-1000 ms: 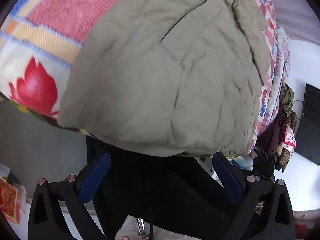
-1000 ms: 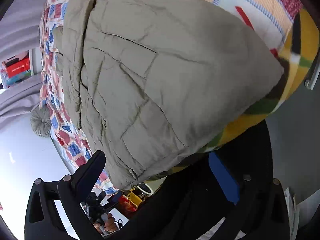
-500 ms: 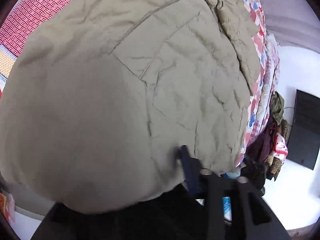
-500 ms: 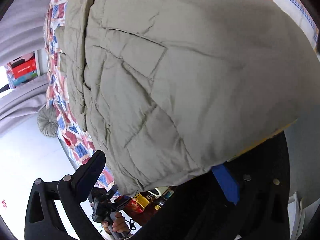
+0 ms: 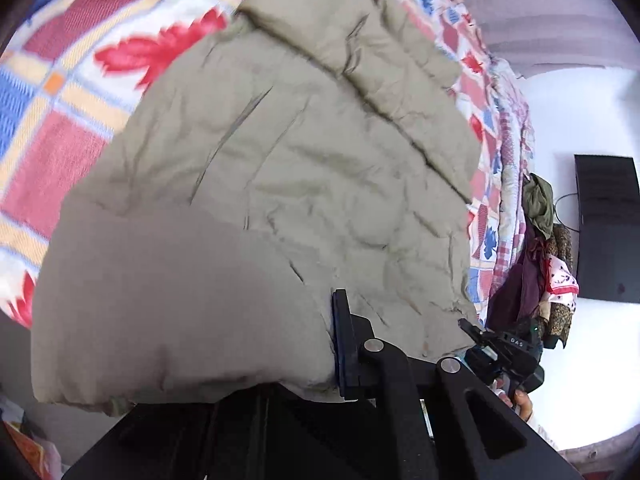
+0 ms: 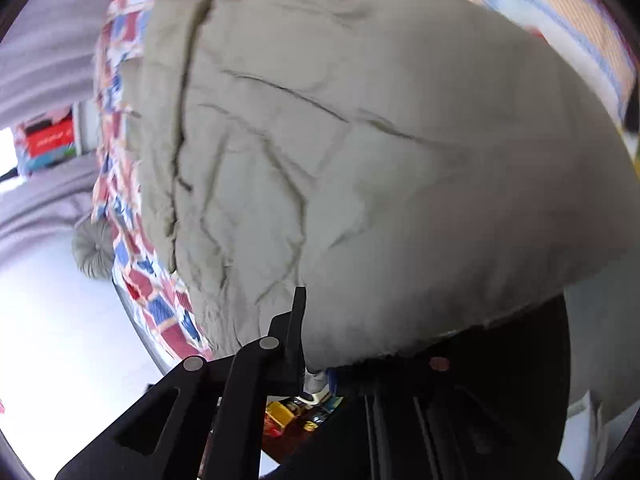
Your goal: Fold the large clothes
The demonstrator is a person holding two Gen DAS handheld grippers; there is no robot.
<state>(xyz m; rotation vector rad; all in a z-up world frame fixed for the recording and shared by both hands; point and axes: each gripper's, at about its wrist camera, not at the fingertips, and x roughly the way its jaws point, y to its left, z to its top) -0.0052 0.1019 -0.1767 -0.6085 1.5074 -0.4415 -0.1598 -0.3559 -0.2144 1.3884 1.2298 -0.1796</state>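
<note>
A large khaki padded jacket (image 5: pixel 304 184) lies on a bed with a red, blue and yellow patterned blanket (image 5: pixel 60 92). My left gripper (image 5: pixel 320 344) is shut on the jacket's near hem; only its right finger (image 5: pixel 346 344) shows, the other is under the fabric. The hem bulges up over it. In the right wrist view the same jacket (image 6: pixel 360 160) fills the frame. My right gripper (image 6: pixel 316 344) is shut on the hem too; its left finger (image 6: pixel 296 332) shows, the other is hidden by cloth.
A pile of dark and patterned clothes (image 5: pixel 540 256) hangs at the bed's far end, by a black screen (image 5: pixel 608 228) on a white wall. The right gripper (image 5: pixel 504 352) shows in the left wrist view. A grey round cushion (image 6: pixel 94 248) lies beside the bed.
Both grippers went from open in front of the hem to closed on it. The hem has lifted and the jacket's lower part is rising toward the collar.
</note>
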